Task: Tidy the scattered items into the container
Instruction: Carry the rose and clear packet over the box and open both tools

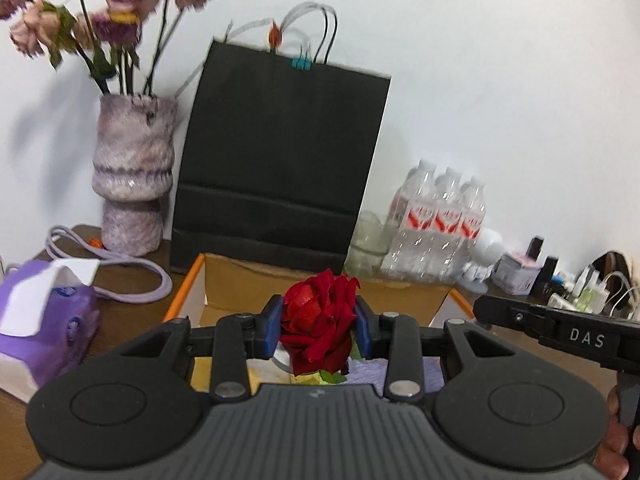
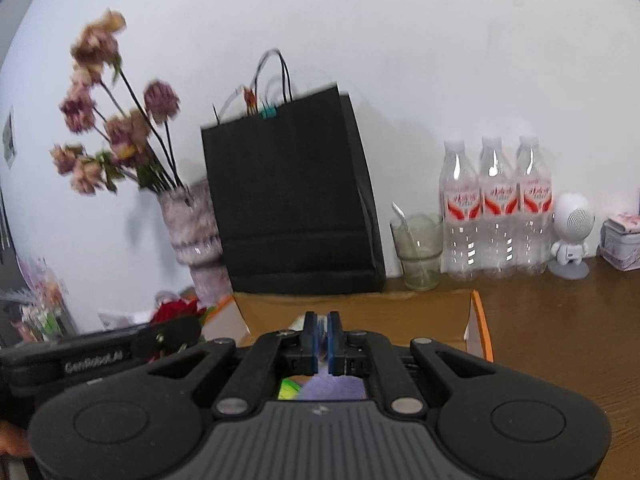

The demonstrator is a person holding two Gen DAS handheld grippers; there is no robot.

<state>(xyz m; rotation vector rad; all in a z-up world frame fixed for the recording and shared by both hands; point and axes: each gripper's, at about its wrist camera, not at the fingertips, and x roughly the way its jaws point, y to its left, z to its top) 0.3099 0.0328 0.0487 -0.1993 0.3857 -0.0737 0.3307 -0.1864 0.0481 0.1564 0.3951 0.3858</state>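
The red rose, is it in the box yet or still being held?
Still held. The left gripper pinches the red rose between its blue pads, up above the open cardboard box.

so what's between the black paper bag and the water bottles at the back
A clear glass cup with a spoon in it stands between the black paper bag and the water bottles. The right wrist view shows it best.

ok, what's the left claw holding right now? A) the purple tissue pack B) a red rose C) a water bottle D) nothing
B: in the left wrist view the left claw has its blue pads pressed against both sides of a red rose, held over the open cardboard box.
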